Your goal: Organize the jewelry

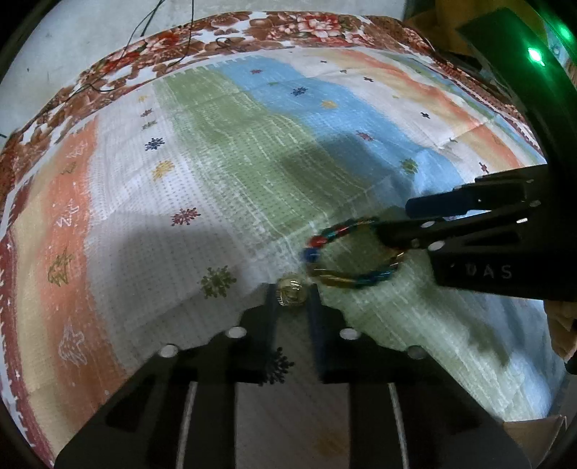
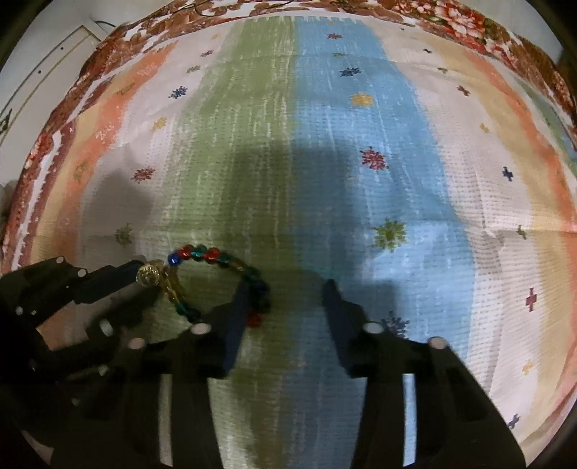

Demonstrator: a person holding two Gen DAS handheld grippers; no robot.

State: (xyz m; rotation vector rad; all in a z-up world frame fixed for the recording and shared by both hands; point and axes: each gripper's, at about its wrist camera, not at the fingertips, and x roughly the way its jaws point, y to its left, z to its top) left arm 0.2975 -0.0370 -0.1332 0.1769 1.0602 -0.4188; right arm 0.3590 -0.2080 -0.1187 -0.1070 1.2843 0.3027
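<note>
A bracelet (image 2: 216, 258) of red, blue, green and amber beads lies in a loop on the striped cloth (image 2: 360, 108). A small round gold ornament (image 1: 290, 293) sits pinched between the tips of my left gripper (image 1: 291, 288), which is shut on it. In the right wrist view the ornament (image 2: 149, 276) touches the bracelet's blue bead; I cannot tell whether they are joined. My right gripper (image 2: 285, 294) points down at the cloth with its jaws apart. Its left finger (image 2: 238, 310) covers the loop's near side, with the beads just inside it. From the left wrist view, the right gripper (image 1: 396, 220) reaches into the bracelet (image 1: 346, 252).
The striped cloth lies on a brown floral bedspread (image 1: 288, 25). A thin black cable (image 1: 162, 54) crosses the far left corner. A cardboard edge (image 1: 533, 433) shows at the lower right, and a hand (image 1: 562, 332) at the right edge.
</note>
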